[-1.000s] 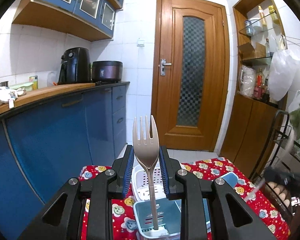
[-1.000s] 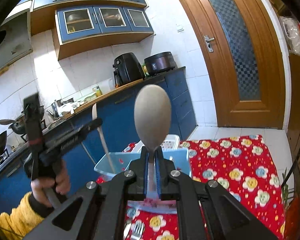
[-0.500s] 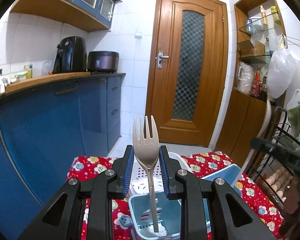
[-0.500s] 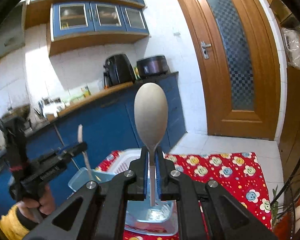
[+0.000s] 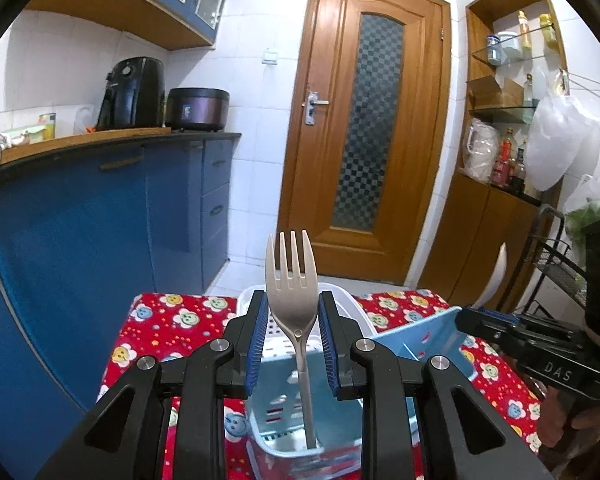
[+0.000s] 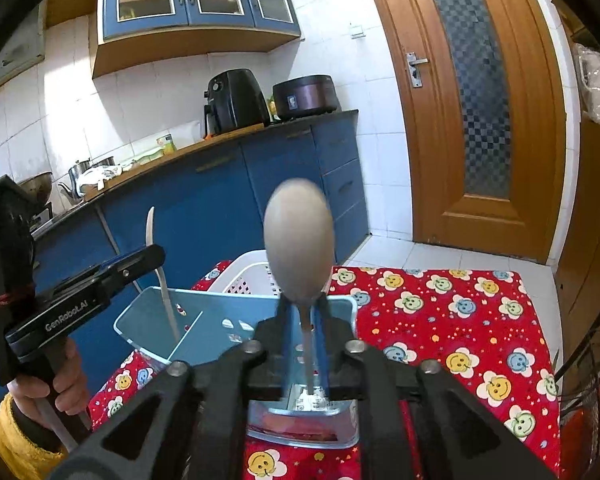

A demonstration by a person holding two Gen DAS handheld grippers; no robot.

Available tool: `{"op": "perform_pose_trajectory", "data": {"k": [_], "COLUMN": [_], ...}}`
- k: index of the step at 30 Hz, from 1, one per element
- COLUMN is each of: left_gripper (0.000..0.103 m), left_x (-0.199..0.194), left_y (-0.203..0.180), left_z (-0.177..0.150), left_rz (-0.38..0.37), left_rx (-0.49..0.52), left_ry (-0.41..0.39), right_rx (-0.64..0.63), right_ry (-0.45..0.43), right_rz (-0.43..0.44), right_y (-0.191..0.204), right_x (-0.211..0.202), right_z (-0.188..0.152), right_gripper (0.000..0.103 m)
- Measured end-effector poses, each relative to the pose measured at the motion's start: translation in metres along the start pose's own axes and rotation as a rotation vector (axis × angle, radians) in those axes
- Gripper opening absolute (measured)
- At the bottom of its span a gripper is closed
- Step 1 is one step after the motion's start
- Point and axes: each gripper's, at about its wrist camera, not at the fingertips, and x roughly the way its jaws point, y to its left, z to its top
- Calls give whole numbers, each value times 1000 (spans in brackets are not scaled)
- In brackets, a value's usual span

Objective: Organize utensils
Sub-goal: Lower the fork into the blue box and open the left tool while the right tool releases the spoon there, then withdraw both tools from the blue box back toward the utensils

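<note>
Right: right gripper (image 6: 302,316) jaws have just been opening, now spread, spoon (image 6: 299,248) standing between them, pads look clear of the neck. Spoon's long axis is upright, bowl up, handle tip down in the blue caddy (image 6: 204,312). It's blurred, so probably dropping or settling in.

Left gripper (image 5: 293,340) jaws part open around the fork (image 5: 291,280); the pads flank its head, but I can't tell if they're touching it. Fork upright too, tines up, handle end down in the caddy's near compartment.

My read: both utensils sit directly below the fingers, so next is letting go and pulling straight up without snagging.

Caddy sits in front of a white basket (image 5: 340,300) on a red smiley-print cloth (image 6: 440,304). Kitchen: blue cabinets (image 5: 100,220), wooden door (image 5: 372,128).
</note>
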Motion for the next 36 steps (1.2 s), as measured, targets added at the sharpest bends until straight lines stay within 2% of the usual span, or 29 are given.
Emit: {"op": "perform_pose_trajectory", "data": {"k": [2,4,5,6,14,21,25,36], "left_gripper": [27,36,46,51,53,53,53,53], "left_x": [0,0,-1,-3,-11,-20,-28,-53], "left_y": [-5,-10,-12,-15,-24,-20,-17,-13], "left_z": [-2,-4,-4,-5,-6,0,4,3], "left_rz": [-3,7,14,17,28,59,106,115], "left_rx": [23,47,54,59,87,76,65,52], "left_ry": [11,19,17,12,11,29,33,41], "right_rx": [13,19,20,20,31,30,33,53], "right_ry": [-4,-9,-11,-13,-47,-71,-80,-84], "right_rz": [13,17,23,24,54,77,89,95], "right_y": [-1,-1,-1,-1,0,6,10,16], "right_x": [0,-1,-2,-3,-15,-28,-37,-57], "right_z": [-1,-1,-1,-1,0,1,0,-5], "right_gripper": [37,44,46,47,55,56,56,56]}}
